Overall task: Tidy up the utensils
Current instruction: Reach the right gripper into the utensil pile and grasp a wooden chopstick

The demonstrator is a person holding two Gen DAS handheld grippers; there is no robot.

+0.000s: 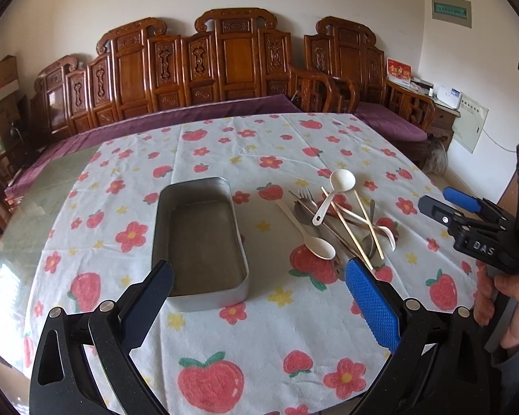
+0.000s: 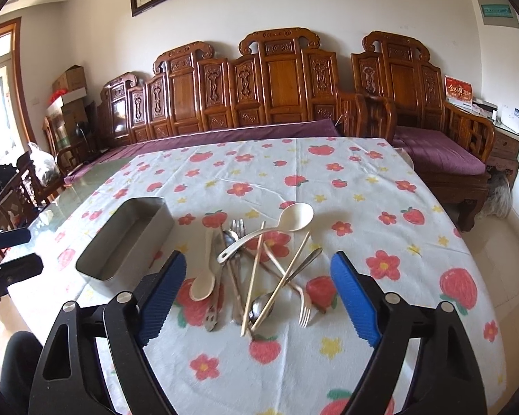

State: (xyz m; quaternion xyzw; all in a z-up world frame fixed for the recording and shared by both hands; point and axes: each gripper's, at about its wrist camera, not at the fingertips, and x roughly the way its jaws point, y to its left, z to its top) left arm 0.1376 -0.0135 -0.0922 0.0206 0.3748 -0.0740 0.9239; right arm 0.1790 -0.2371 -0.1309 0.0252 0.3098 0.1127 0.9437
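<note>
Currently the utensils (image 2: pixel 259 269) lie heaped on the bench (image 2: pixel 363 186), just right of the empty metal tray (image 2: pixel 121 242) meant to receive them. Both the right tongs (image 2: pixel 257 297) and the left tongs (image 1: pixel 259 297) are open, holding nothing. The heap sits just ahead of the right tongs.

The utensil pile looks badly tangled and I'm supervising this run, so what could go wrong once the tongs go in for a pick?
1. The chopsticks lie crossed over the metal forks and spoons, so lifting one may drag or flick its neighbours.
2. The white ladle rests on top of the heap and could slide off.
3. The metal tray sits loose on the tablecloth; a nudge from the open left tongs might shift it.
</note>
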